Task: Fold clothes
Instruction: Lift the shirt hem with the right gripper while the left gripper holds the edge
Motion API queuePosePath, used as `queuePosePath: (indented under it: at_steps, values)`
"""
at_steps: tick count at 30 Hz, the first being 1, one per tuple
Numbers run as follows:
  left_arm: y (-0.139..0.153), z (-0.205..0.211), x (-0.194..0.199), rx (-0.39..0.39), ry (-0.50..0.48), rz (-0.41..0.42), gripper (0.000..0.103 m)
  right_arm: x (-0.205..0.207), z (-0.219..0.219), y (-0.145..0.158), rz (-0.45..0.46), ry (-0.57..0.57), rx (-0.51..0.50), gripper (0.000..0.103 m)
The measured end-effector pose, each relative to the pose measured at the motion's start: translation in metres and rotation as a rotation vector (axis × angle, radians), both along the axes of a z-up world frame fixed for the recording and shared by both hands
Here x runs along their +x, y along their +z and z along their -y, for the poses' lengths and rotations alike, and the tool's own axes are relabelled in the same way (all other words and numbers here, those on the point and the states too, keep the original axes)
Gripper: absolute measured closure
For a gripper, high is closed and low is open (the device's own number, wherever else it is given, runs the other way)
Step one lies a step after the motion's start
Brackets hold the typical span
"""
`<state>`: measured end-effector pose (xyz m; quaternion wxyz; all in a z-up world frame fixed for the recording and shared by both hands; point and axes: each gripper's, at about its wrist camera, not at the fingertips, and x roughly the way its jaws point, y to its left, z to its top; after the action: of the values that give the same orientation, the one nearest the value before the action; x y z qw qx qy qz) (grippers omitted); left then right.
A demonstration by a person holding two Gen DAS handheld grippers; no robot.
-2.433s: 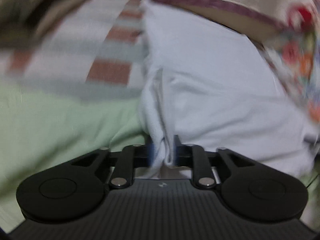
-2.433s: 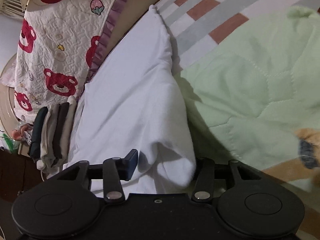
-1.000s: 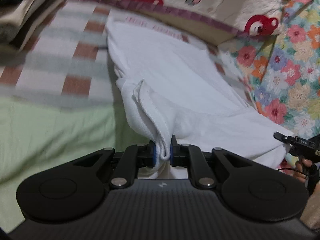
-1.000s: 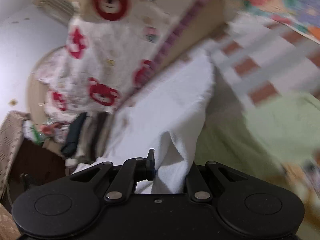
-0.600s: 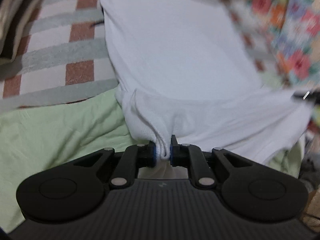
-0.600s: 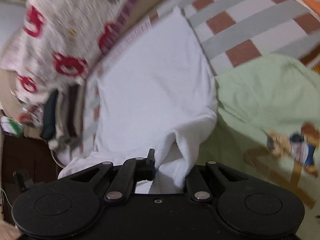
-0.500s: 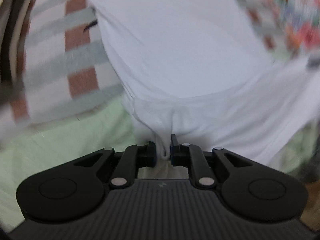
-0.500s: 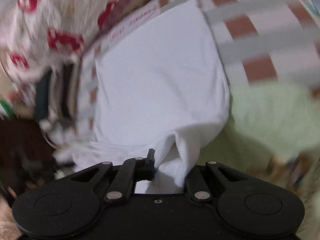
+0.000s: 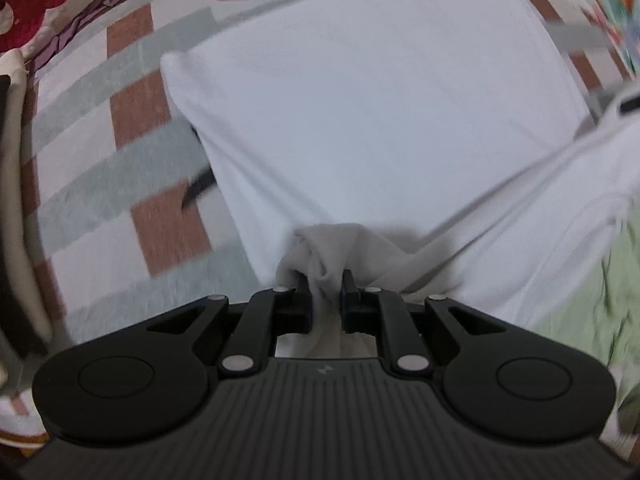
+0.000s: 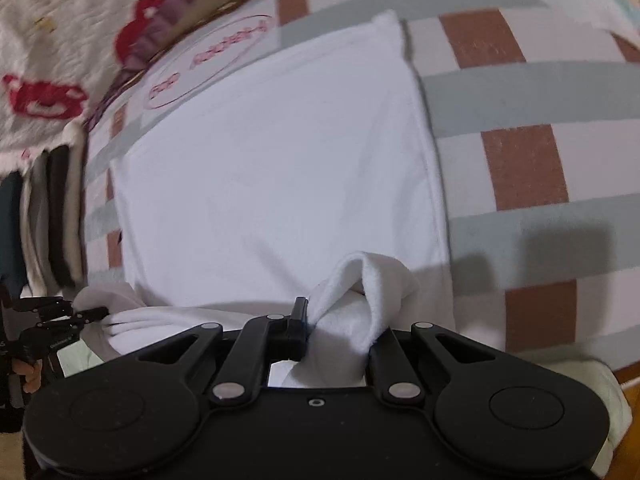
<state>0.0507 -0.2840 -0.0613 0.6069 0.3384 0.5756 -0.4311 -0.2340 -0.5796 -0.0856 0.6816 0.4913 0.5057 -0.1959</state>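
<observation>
A white garment (image 9: 380, 112) (image 10: 280, 168) lies spread flat on a checked bedsheet, its near edge lifted. My left gripper (image 9: 325, 286) is shut on a bunched corner of that near edge. My right gripper (image 10: 340, 320) is shut on the other near corner, a thick fold of white cloth filling its jaws. The cloth stretches taut between the two. In the right wrist view the left gripper (image 10: 80, 312) shows at the far left, pinching the cloth, with a hand below it.
The bedsheet (image 10: 520, 168) has brown squares and grey stripes. A stack of folded clothes (image 10: 44, 216) stands left of the garment. A bear-print quilt (image 10: 60, 40) lies beyond. A pale green blanket (image 9: 592, 292) is under the near edge.
Both grippers have carried the near edge forward over the garment and lower. The garment now lies flatter and fills more of each view.
</observation>
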Motion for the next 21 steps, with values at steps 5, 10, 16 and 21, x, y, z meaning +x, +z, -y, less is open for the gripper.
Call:
queuePosePath:
  at_steps: [5, 10, 16, 21]
  values:
    - [-0.020, 0.017, 0.033, -0.036, 0.085, -0.053, 0.091, 0.007, 0.033, -0.014, 0.050, -0.059, 0.033, 0.093]
    - [-0.038, 0.031, 0.063, -0.070, 0.163, -0.107, 0.091, 0.020, 0.056, -0.041, 0.016, -0.082, 0.088, 0.092]
    - [-0.044, 0.020, 0.096, -0.162, 0.309, -0.166, 0.089, 0.043, 0.075, -0.057, -0.013, -0.106, 0.085, 0.092]
    - [-0.065, -0.001, 0.114, -0.307, 0.398, -0.197, 0.082, 0.054, 0.091, -0.069, -0.021, -0.144, 0.099, 0.091]
